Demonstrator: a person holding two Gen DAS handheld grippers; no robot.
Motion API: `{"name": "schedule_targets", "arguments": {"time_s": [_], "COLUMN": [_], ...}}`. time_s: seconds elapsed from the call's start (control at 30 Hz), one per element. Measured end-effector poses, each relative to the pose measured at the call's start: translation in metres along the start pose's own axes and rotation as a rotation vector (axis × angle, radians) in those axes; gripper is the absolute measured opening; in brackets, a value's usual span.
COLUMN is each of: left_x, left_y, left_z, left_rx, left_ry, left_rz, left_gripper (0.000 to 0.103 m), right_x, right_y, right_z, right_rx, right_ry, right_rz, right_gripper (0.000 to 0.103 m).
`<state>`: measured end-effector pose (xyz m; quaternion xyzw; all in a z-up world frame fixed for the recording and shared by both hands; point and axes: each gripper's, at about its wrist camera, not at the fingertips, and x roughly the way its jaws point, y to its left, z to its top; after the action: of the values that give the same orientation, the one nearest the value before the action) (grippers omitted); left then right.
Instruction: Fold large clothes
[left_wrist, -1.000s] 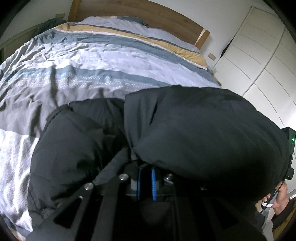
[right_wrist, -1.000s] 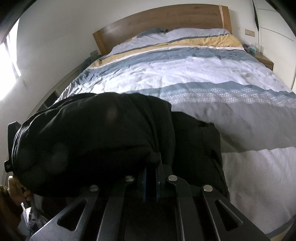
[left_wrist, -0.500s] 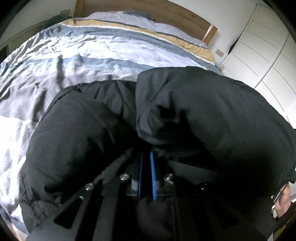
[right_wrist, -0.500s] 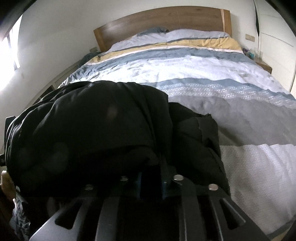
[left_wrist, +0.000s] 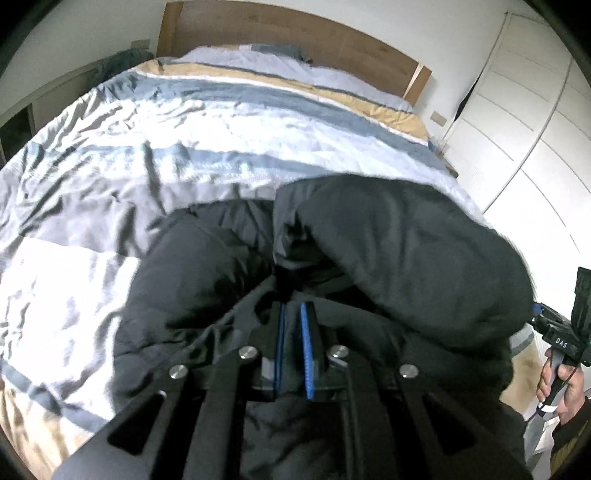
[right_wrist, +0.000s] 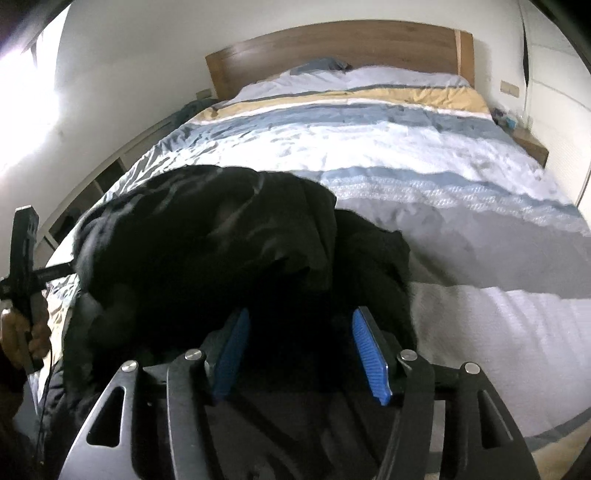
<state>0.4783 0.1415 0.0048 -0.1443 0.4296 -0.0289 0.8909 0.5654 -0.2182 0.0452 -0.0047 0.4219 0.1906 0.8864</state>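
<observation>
A bulky black padded jacket (left_wrist: 399, 251) lies bunched at the foot of the bed, folded over itself; it also shows in the right wrist view (right_wrist: 207, 251). My left gripper (left_wrist: 293, 314) is shut on a fold of the jacket, blue pads pressed nearly together with fabric between them. My right gripper (right_wrist: 299, 325) is open, its blue pads (right_wrist: 365, 347) wide apart on either side of the jacket's edge. The other hand and its gripper handle show at the right edge of the left wrist view (left_wrist: 565, 339) and at the left edge of the right wrist view (right_wrist: 22, 266).
The bed's striped blue, white and yellow duvet (left_wrist: 184, 147) stretches ahead to a wooden headboard (right_wrist: 332, 44). White wardrobe doors (left_wrist: 535, 129) stand to the right. A bedside table (right_wrist: 528, 144) sits at the bed's far right corner. A bright window (right_wrist: 22, 110) is at left.
My right gripper has opened and let go of the jacket. My left gripper stays shut on the jacket. The jacket has dropped lower onto the bed.
</observation>
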Motion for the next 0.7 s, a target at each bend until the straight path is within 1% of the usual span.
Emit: {"name": "schedule_targets", "arguments": {"time_s": [0.07,0.1,0.13,0.2,0.23,0.3,0.4,0.47,0.57,0.7], "left_x": [-0.014,-0.021,-0.027,-0.033,-0.035,-0.032,-0.014,0.001,0.026,0.052], "left_y": [-0.003,-0.005,-0.008,-0.015,-0.02,-0.031,-0.048,-0.06,-0.071,-0.073], "left_z": [0.008,0.015,0.021,0.04,0.045,0.062,0.081,0.087,0.085,0.066], "left_rx": [0.0,-0.001,-0.002,-0.009,-0.006,0.009,0.033,0.058,0.088,0.118], "left_ry": [-0.017,-0.03,-0.042,-0.078,-0.093,-0.107,-0.097,-0.083,-0.047,-0.008], "left_rz": [-0.008,-0.015,-0.022,-0.046,-0.051,-0.066,-0.087,-0.089,-0.089,-0.077], "left_gripper": [0.011,0.018,0.036,0.061,0.061,0.061,0.061,0.061,0.061,0.061], "right_x": [-0.014,-0.018,-0.022,-0.028,-0.028,-0.024,-0.012,-0.001,0.016,0.039], "right_y": [0.004,0.006,0.009,0.017,0.021,0.03,0.04,0.046,0.054,0.058], "right_z": [0.007,0.012,0.018,0.033,0.04,0.057,0.071,0.078,0.081,0.075], "right_rx": [-0.02,-0.027,-0.035,-0.047,-0.052,-0.061,-0.085,-0.102,-0.115,-0.129], "right_ry": [-0.016,-0.027,-0.039,-0.066,-0.078,-0.097,-0.098,-0.093,-0.077,-0.035], "right_rz": [0.004,0.007,0.012,0.034,0.047,0.071,0.078,0.085,0.096,0.107], "right_gripper": [0.061,0.064,0.066,0.068,0.071,0.073,0.074,0.074,0.074,0.074]}}
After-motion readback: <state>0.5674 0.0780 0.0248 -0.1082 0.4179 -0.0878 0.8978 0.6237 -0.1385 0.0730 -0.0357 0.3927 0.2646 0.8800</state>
